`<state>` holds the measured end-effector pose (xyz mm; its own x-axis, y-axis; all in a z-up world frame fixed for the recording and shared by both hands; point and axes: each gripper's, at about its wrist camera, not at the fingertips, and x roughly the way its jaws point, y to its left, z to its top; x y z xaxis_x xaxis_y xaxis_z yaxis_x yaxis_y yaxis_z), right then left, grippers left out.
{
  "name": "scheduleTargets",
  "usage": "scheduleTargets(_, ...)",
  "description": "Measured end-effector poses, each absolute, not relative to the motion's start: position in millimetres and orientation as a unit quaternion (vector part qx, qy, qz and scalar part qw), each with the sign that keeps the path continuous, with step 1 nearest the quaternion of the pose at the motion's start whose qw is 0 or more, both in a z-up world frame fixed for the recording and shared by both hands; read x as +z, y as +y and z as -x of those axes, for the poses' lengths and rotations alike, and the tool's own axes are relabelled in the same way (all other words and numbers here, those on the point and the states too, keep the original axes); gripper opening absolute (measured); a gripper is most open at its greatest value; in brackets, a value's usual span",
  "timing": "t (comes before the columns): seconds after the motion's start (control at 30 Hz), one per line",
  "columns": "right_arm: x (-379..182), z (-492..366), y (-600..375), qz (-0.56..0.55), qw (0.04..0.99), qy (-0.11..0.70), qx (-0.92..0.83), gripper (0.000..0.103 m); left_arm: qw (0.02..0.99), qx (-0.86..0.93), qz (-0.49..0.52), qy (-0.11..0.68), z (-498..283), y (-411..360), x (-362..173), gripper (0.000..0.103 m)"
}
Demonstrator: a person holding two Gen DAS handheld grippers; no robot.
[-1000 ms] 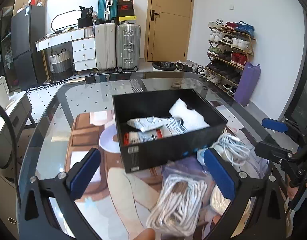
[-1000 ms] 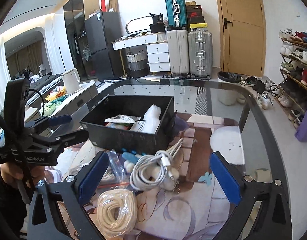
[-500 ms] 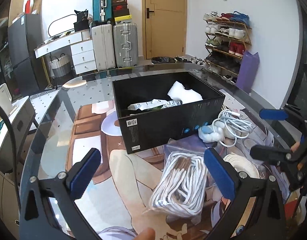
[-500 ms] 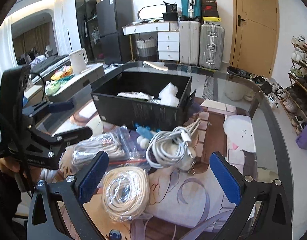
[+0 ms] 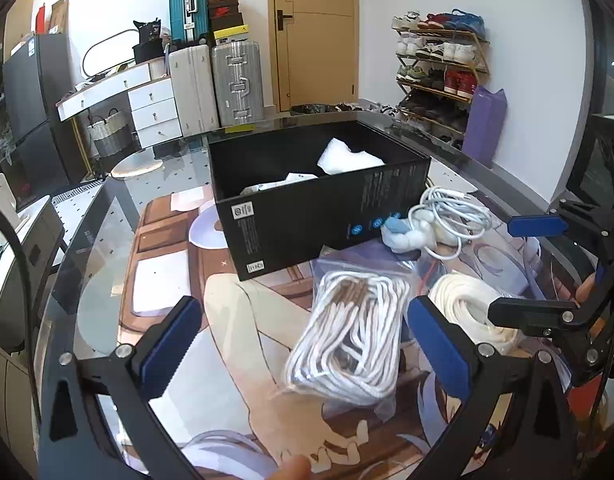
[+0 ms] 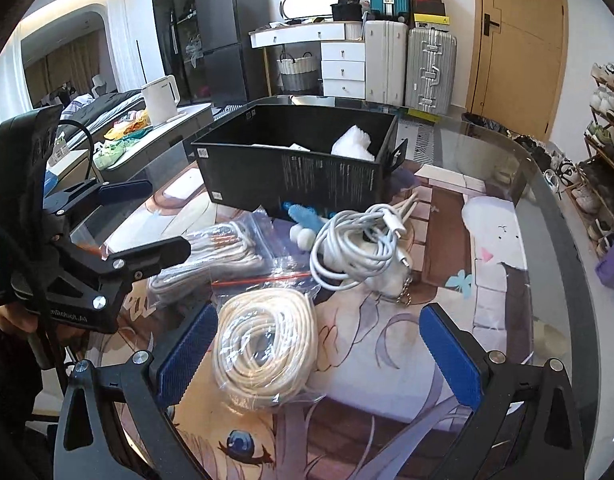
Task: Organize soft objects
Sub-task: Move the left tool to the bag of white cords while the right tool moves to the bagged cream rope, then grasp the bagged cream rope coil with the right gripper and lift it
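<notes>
A black box [image 5: 307,208] [image 6: 299,176] stands on the glass table and holds a white soft item [image 5: 347,156] and packets. In front of it lie a bagged bundle of white cords [image 5: 351,340] [image 6: 219,252], a bagged cream rope coil [image 6: 263,340] [image 5: 471,312], a loose white cable [image 6: 359,244] [image 5: 451,216] and a small blue and white plush [image 6: 303,224]. My left gripper [image 5: 303,344] is open, low over the cord bundle. My right gripper [image 6: 315,352] is open, with the rope coil between its fingers.
The table [image 6: 547,248] has a printed mat under glass and a curved edge on the right. Beyond it are suitcases [image 5: 231,80], a white dresser [image 5: 147,100], a shoe rack [image 5: 439,68] and a kettle [image 6: 159,96].
Both grippers have pulled back from the box and dropped lower toward the table. The cord bundle and rope coil now lie closer between the fingers.
</notes>
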<state>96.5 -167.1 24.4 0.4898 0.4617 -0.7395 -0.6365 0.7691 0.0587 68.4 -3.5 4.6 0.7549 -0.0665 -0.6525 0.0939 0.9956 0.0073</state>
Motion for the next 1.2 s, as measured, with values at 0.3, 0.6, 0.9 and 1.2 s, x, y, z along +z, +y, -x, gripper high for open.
scheduleTargets(0.3,13.7,-91.7,-155.7,0.136,0.837,0.411,0.334,0.102,0.930,-0.053,-0.003,0.364,-71.5,2.2,-0.7,0.103)
scheduleTargets(0.6,-3.8,-92.3,-146.1,0.151,0.821,0.436,0.336,0.102,0.927,-0.063,-0.007,0.371,-71.9,0.2,-2.4,0.103)
scheduleTargets(0.9,-8.7,-94.9,-153.3,0.157,0.823,0.437,0.328,0.102,0.924,-0.067,-0.005,0.377,-73.0,-1.2,-3.4,0.103)
scheduleTargets(1.2,-8.4,-94.2,-152.0,0.157,0.824,0.438,0.324,0.102,0.923,-0.069,-0.003,0.379,-73.9,-0.7,-3.4,0.103)
